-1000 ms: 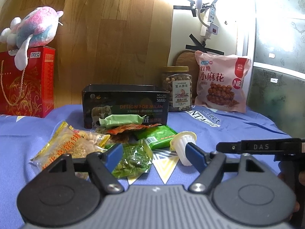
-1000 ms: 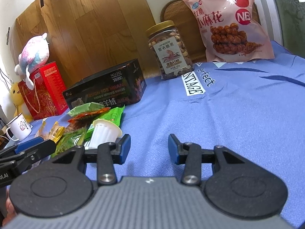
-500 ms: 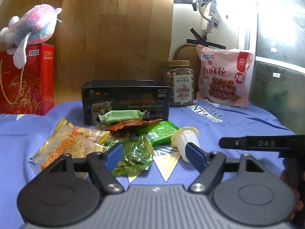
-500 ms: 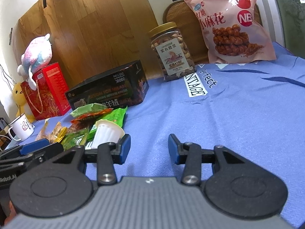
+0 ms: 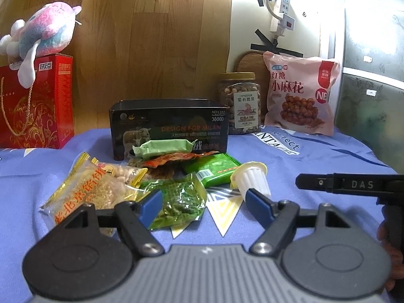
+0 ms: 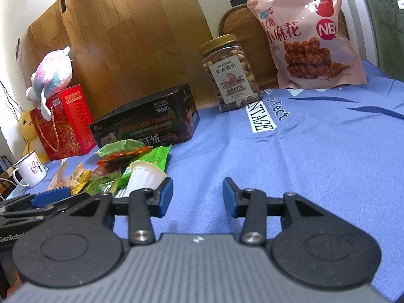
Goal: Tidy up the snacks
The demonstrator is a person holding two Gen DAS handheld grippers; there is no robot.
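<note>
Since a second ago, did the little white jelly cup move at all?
No. The white jelly cup still lies beside the green packet, in front of the black box.

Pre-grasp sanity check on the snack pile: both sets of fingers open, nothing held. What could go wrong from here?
1. The packets overlap: the light green packet lies on the orange one, so pinching one may drag its neighbours.
2. The white jelly cup lies tipped beside the left gripper; a nudge could roll it.
3. The right gripper hovers close to the left one, so they may collide over the pile.
</note>
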